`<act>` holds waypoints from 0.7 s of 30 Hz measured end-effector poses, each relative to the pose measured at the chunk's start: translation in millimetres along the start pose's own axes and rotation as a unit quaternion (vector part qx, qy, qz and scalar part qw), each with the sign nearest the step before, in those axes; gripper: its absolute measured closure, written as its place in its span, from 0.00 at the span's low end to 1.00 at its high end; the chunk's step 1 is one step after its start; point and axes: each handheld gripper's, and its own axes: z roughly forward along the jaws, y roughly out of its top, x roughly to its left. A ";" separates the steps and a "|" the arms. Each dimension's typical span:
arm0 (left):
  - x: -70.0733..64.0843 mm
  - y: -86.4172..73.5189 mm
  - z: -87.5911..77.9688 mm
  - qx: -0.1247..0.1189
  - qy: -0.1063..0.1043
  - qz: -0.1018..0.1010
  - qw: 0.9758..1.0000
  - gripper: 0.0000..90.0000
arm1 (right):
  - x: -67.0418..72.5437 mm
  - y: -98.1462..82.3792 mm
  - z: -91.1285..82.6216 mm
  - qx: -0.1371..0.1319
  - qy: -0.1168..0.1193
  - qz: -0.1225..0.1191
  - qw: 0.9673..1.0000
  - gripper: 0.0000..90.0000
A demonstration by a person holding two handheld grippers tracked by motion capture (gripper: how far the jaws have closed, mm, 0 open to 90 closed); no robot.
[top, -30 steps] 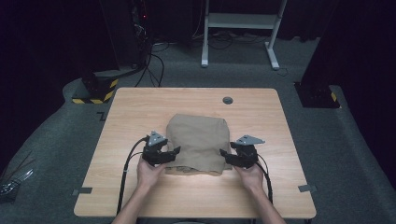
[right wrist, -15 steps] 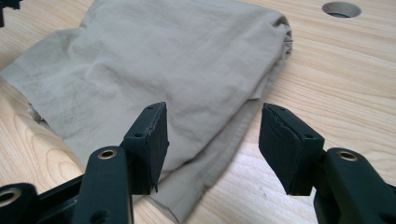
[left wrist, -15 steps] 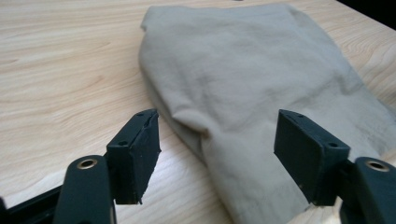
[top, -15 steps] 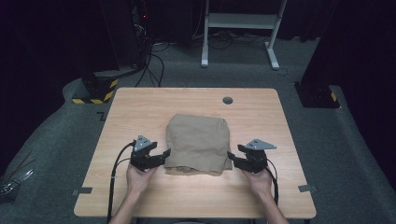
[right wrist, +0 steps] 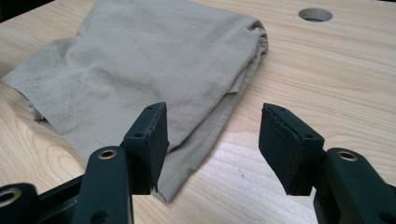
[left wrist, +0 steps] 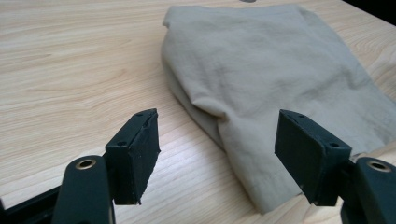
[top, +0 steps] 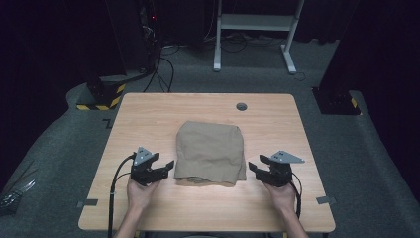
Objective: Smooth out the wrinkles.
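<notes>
Item — folded tan cloth [top: 210, 152] lying mid-table [top: 148, 114] between my left gripper [top: 166, 167] and right gripper [top: 253, 168], both wide open and empty just beside its near corners — risk: a shallow pinch may catch only the top layer and unfold it.

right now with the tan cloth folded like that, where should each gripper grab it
Probably the near corners of the folded tan cloth. There the loose layered edges lie flat toward the person, while the far edge is a rounded fold. Bring the left gripper in from the left and the right gripper from the right, low along the table; both are open.
</notes>
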 end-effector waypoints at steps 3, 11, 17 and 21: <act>3.5 -3.9 -5.0 0.001 0.009 0.001 1.000 0.34 | -3.3 -3.8 -5.4 -0.002 -0.006 0.004 1.000 0.47; 14.0 -15.5 -12.9 0.004 0.024 -0.012 1.000 0.34 | -12.0 -13.2 -13.6 -0.001 -0.019 0.016 1.000 0.47; 21.9 -24.8 -10.8 0.015 0.035 -0.020 0.999 0.34 | -16.7 -19.3 -12.9 0.007 -0.030 0.022 0.999 0.47; 25.6 -31.0 -8.1 0.023 0.043 -0.023 0.999 0.35 | -19.9 -23.0 -10.4 0.017 -0.042 0.020 0.999 0.47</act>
